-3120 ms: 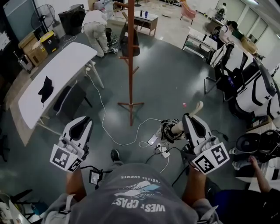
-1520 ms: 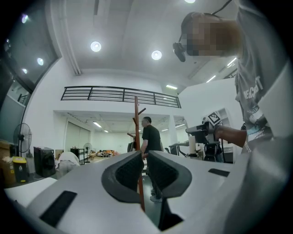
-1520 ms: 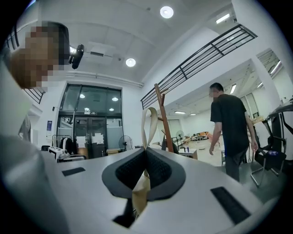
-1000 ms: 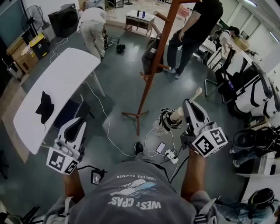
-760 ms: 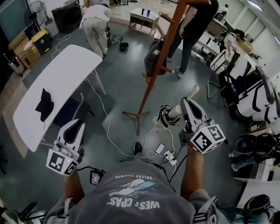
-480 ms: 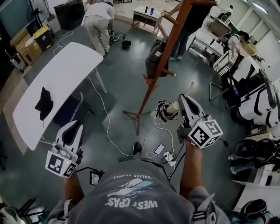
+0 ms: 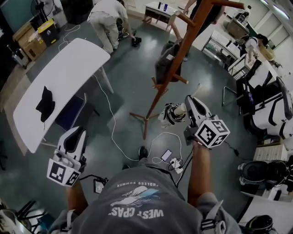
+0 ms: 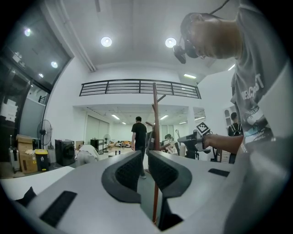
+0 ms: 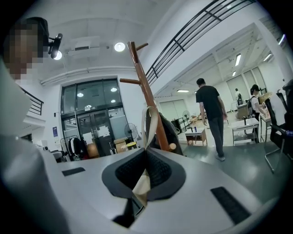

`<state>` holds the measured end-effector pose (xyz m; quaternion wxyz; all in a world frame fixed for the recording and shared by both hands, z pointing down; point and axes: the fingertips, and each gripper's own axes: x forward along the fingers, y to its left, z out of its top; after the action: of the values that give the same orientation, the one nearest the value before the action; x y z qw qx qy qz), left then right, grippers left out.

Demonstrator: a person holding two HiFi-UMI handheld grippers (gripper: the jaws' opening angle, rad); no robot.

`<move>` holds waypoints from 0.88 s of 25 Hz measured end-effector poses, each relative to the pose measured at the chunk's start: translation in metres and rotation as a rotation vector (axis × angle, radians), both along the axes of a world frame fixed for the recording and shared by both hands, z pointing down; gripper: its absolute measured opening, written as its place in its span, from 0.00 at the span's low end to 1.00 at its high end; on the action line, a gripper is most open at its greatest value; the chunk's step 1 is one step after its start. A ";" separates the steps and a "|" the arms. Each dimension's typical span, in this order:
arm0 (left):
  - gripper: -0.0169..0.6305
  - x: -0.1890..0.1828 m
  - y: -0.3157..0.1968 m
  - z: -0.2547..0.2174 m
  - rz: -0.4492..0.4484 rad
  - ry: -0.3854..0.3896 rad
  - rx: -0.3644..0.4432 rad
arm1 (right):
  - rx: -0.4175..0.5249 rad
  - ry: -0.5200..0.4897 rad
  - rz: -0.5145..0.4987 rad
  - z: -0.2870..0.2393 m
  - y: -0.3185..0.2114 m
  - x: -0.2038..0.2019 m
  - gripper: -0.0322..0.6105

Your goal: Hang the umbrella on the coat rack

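The brown wooden coat rack (image 7: 170, 68) leans across the head view, with a dark bag (image 7: 165, 61) hanging on a low peg. My right gripper (image 7: 187, 106) is shut on the folded umbrella (image 7: 170, 114). The umbrella's beige handle (image 7: 198, 91) sticks out past the jaws, just right of the pole. In the right gripper view a beige strap (image 9: 147, 122) is pinched in my right gripper (image 9: 146, 155), and the coat rack (image 9: 145, 93) stands close ahead. My left gripper (image 7: 74, 139) hangs low at the left, jaws almost together and holding nothing. In its own view, my left gripper (image 8: 143, 157) shows the coat rack (image 8: 155, 119) ahead.
A white table (image 7: 68, 73) with a black cloth (image 7: 45, 103) stands to the left. Cables and a power strip (image 7: 173, 161) lie on the floor by my feet. Office chairs (image 7: 270, 105) crowd the right side. A person (image 7: 110, 13) bends over at the back; another (image 9: 210, 114) walks beyond the rack.
I have come closer to the coat rack. My right gripper has carried the umbrella up and forward beside the pole. The left gripper stays low. A standing person came into view behind the rack.
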<state>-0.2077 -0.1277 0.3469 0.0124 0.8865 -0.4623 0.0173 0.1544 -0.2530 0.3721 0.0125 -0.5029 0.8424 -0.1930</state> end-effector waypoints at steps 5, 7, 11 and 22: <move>0.11 0.005 -0.008 0.004 -0.003 -0.002 -0.018 | -0.042 0.003 0.003 0.019 -0.017 0.004 0.09; 0.11 0.008 -0.010 0.006 -0.002 -0.003 -0.024 | -0.059 0.004 0.005 0.027 -0.022 0.007 0.09; 0.11 0.012 -0.015 0.009 -0.004 -0.006 -0.032 | -0.083 0.009 0.006 0.041 -0.032 0.011 0.09; 0.11 0.019 -0.024 0.018 -0.011 -0.004 -0.057 | -0.130 0.029 -0.004 0.069 -0.054 0.012 0.09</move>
<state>-0.1891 -0.1514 0.3648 0.0369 0.8831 -0.4666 0.0320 0.1669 -0.3066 0.4413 -0.0327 -0.5035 0.8293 -0.2401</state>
